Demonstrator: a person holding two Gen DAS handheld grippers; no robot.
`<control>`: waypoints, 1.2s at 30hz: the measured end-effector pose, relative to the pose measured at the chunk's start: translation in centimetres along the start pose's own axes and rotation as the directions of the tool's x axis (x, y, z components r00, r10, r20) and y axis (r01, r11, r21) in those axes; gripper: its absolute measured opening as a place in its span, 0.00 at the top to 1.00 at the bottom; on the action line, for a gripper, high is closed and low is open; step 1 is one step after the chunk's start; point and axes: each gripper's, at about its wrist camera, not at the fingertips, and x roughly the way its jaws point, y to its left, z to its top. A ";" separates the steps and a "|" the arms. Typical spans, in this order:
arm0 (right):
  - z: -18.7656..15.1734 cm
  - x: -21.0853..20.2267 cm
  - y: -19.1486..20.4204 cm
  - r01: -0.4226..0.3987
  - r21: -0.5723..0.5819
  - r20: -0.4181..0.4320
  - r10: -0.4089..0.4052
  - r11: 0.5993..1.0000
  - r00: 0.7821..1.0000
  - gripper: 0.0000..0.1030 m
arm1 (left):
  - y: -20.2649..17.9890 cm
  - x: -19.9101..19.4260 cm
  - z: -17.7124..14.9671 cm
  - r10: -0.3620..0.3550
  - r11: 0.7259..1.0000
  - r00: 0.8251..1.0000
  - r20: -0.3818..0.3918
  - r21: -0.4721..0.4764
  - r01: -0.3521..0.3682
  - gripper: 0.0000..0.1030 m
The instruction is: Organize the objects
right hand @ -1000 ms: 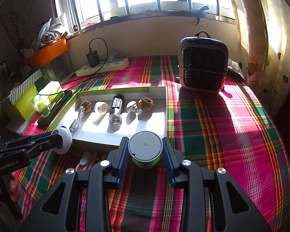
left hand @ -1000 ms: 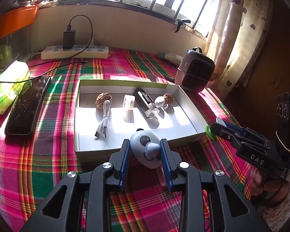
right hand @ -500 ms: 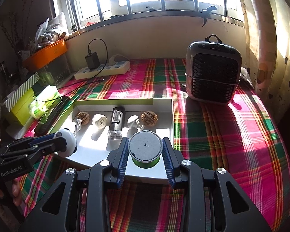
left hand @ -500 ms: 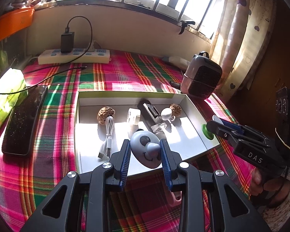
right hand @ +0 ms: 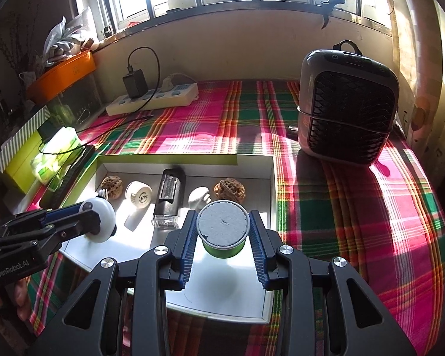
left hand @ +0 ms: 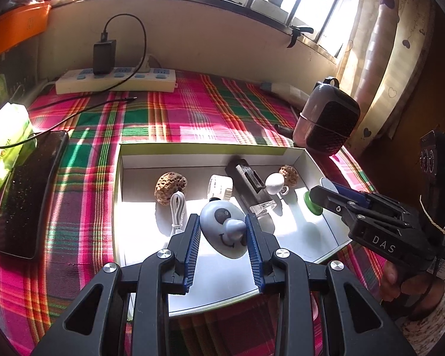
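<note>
My left gripper [left hand: 222, 238] is shut on a grey round toy with a panda face [left hand: 224, 228], held over the near part of the white open box [left hand: 210, 155]. My right gripper [right hand: 224, 237] is shut on a green round tin with a grey lid [right hand: 223, 228], held over the box's near right part [right hand: 270, 184]. The box holds two walnuts [left hand: 170, 184] [right hand: 229, 188], a white cable [left hand: 178, 207], a white cap [left hand: 221, 187], a black device [left hand: 249, 181] and a small white mushroom-shaped thing [left hand: 274, 182].
A black heater [right hand: 348, 118] stands right of the box. A power strip with a charger [left hand: 115, 80] lies at the back. A black phone [left hand: 29, 190] and a green tissue pack [left hand: 3, 145] lie left. The plaid cloth [right hand: 356, 207] covers the table.
Both grippers have moved forward with their objects, from in front of the box's near edge to over its floor.
</note>
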 end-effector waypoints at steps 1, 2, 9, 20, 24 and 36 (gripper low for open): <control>0.0 0.1 0.0 0.001 -0.001 -0.002 -0.001 1.000 1.000 0.65 | 0.0 0.2 0.0 0.002 1.000 1.000 -0.004 0.001 -0.002 0.72; 0.0 0.3 0.0 0.003 -0.002 -0.006 -0.003 1.000 1.000 0.65 | 0.1 0.4 0.0 0.005 1.000 1.000 -0.007 0.001 -0.005 0.72; 0.1 1.4 0.0 0.003 -0.017 -0.030 -0.004 1.000 1.000 0.65 | 0.2 1.2 -0.1 0.017 1.000 1.000 -0.025 0.005 -0.017 0.72; 0.3 2.2 0.3 0.023 -0.032 -0.032 -0.024 0.999 0.999 0.65 | 0.0 2.0 0.1 0.030 0.999 0.999 -0.036 0.022 -0.029 0.72; 0.4 2.3 0.5 0.031 -0.044 -0.029 -0.032 0.999 0.999 0.65 | -0.2 2.3 0.0 0.045 0.998 0.998 -0.038 0.038 -0.044 0.72; 0.4 2.7 0.8 0.041 -0.069 -0.020 -0.042 0.997 0.999 0.65 | -0.5 2.6 0.0 0.078 0.995 0.996 -0.039 0.067 -0.076 0.72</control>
